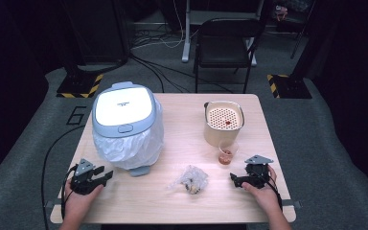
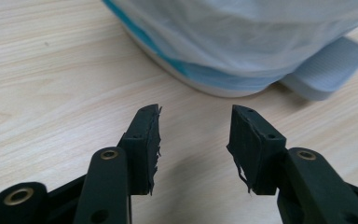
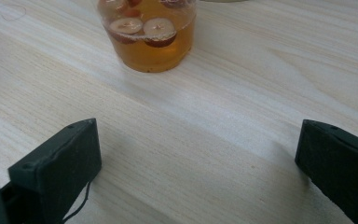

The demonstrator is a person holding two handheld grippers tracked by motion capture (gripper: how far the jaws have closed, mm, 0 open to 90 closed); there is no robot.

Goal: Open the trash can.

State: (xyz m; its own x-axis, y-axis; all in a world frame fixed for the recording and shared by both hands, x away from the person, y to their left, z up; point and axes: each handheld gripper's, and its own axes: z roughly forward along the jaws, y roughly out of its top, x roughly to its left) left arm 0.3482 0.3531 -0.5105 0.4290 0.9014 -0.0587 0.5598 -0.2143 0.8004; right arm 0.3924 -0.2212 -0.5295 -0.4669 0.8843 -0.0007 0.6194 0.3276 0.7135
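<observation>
The clear cup (image 1: 226,155) of amber drink with fruit slices stands just in front of the cream strainer pot (image 1: 223,122). The right gripper (image 1: 250,178) rests near the cup on the person's side, jaws spread wide and empty. Well left of the cup, the left gripper (image 1: 92,177) sits by the bagged bin (image 1: 126,125), jaws partly apart, holding nothing
</observation>
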